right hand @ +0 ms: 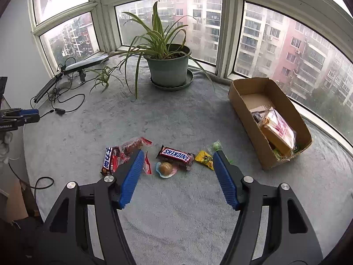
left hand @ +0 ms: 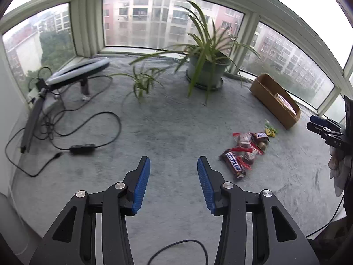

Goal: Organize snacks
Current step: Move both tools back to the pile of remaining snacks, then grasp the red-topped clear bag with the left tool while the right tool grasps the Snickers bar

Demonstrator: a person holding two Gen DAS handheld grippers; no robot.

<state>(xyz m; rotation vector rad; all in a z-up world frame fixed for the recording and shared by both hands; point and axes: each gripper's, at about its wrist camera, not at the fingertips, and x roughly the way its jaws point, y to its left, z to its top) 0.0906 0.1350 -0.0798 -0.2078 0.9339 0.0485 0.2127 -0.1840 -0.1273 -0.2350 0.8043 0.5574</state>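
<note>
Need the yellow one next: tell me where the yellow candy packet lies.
In the right wrist view, the yellow candy packet lies on the grey carpet, between the Snickers bar on its left and the cardboard box on its right.

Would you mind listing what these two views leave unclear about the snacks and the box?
- Cardboard box contents: left wrist view, near wall hides most.
- Red-wrapped snacks: right wrist view, right claw finger covers part.
- Green packet: right wrist view, the other finger overlaps it.
- Yellow packet: left wrist view, blurred and small.
</note>
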